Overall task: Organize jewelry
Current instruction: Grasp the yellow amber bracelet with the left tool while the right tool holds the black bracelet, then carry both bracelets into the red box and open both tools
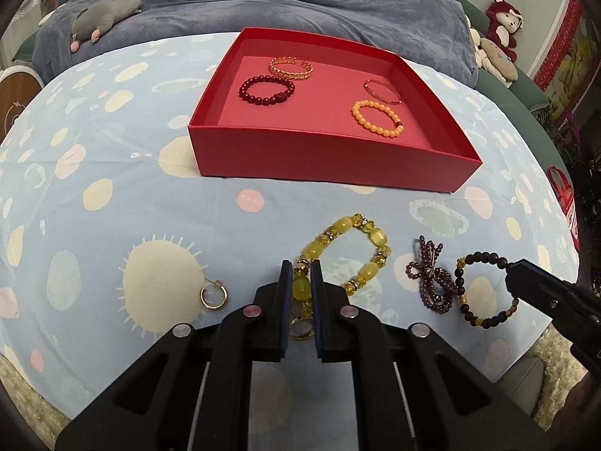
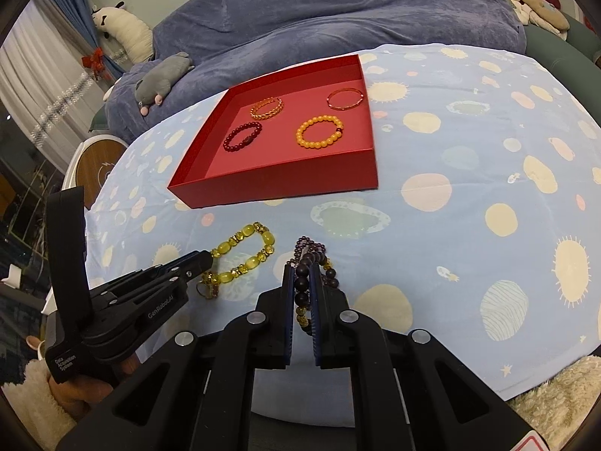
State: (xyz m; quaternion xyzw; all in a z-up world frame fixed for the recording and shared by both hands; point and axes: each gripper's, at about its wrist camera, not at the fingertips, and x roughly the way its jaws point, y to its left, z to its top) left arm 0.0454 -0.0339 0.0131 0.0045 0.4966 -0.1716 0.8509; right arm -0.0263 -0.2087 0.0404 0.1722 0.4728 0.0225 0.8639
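Two plush toys lie beyond the spotted tablecloth.

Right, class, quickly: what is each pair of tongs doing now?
Left tongs: closed on the yellow bead bracelet.
Right tongs: closed on the dark bead bracelet.

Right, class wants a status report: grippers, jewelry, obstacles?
Left gripper shut on yellow bracelet. Right gripper shut on dark bracelet. Red box path clear.
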